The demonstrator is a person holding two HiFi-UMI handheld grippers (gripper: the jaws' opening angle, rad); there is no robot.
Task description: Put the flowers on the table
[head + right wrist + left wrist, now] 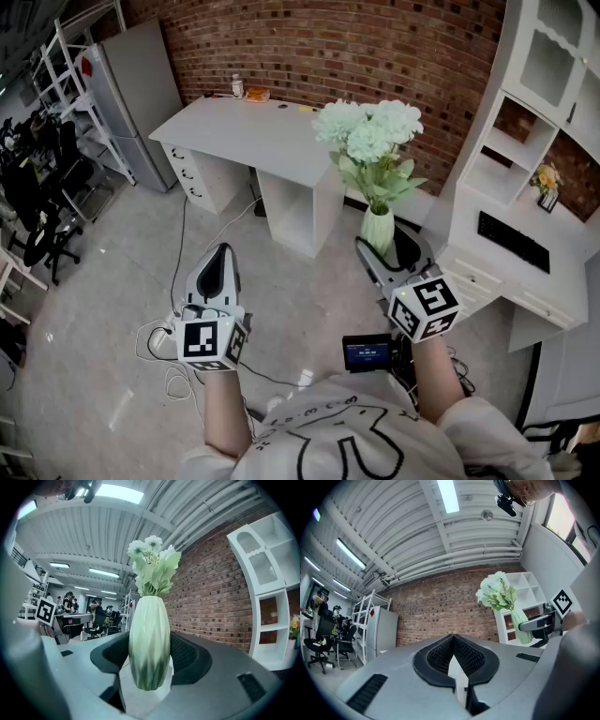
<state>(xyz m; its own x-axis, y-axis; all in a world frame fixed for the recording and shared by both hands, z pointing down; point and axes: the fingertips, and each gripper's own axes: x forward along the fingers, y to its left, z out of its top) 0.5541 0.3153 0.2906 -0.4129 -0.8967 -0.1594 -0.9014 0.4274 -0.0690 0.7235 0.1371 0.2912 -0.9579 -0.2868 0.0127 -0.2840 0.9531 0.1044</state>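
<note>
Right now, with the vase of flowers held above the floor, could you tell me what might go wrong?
1. Only the right tongs clamp the smooth green vase at its rounded belly, and the tall flowers likely make it top-heavy: it could tip or slip.
2. Loose cables lie on the floor short of the white desk, a possible trip hazard.

Red brick wall (356, 37) well beyond the fingers (217, 267), pale floor (103, 309) beneath them, white shelving unit (553, 141) to their right, strip lights (447, 494) overhead.
</note>
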